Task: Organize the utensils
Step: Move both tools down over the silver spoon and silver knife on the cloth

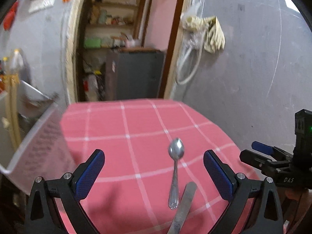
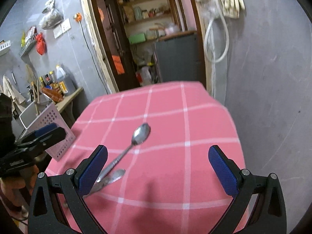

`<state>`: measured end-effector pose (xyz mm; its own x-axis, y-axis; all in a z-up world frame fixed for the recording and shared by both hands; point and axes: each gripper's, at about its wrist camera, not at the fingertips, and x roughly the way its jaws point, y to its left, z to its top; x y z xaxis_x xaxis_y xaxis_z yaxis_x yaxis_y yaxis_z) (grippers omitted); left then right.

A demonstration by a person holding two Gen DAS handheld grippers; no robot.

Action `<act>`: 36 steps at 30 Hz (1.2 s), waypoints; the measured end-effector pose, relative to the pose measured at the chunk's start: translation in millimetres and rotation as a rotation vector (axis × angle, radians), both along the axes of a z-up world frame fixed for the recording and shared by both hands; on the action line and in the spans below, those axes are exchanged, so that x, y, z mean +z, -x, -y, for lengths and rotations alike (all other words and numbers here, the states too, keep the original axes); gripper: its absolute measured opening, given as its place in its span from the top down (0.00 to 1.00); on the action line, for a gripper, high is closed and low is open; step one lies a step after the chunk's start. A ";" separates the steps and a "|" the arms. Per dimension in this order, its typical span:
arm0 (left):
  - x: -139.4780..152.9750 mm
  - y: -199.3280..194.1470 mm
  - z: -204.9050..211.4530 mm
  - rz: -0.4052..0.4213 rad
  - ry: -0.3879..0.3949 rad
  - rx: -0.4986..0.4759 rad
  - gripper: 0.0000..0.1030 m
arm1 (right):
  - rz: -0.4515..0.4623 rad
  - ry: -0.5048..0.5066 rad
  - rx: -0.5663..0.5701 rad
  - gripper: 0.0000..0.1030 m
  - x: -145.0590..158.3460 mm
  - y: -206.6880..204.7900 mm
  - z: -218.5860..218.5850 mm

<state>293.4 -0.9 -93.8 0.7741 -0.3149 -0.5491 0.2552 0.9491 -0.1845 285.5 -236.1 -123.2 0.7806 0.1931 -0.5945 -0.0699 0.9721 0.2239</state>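
- Hovering above the near edge of the desk: left claw spread wide and holding nothing, right claw likewise wide and bare.
- Lay nearest: one flat utensil, type unclear, its tip just beside the handle of one spoon, bowl pointing away.
- Best done by lowering one claw square across the spoon's thin handle, pads low against the pink checked cloth, closing slowly to avoid skidding the metal.
- Stood farther left, at the desk's edge: one perforated basket, judged the likely destination.
- Counted: two utensils, one basket, two claws.
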 end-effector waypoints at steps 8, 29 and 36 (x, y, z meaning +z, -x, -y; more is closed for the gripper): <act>-44.9 -45.1 11.7 -0.205 0.074 -0.098 0.34 | -0.110 -0.024 0.084 0.19 -39.7 -7.5 -12.5; -73.7 -73.6 66.7 -0.283 -0.255 -0.274 0.42 | -0.167 -0.013 0.024 0.19 -52.2 3.7 -18.4; -67.1 -74.2 53.9 -0.307 -0.292 -0.238 0.73 | -0.180 -0.007 0.021 0.19 -50.6 4.6 -24.9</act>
<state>367.6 -54.9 -160.9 0.4876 -0.2622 -0.8327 0.4465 0.8945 -0.0202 280.8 -211.2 -173.8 0.6577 0.2125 -0.7227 -0.0483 0.9693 0.2411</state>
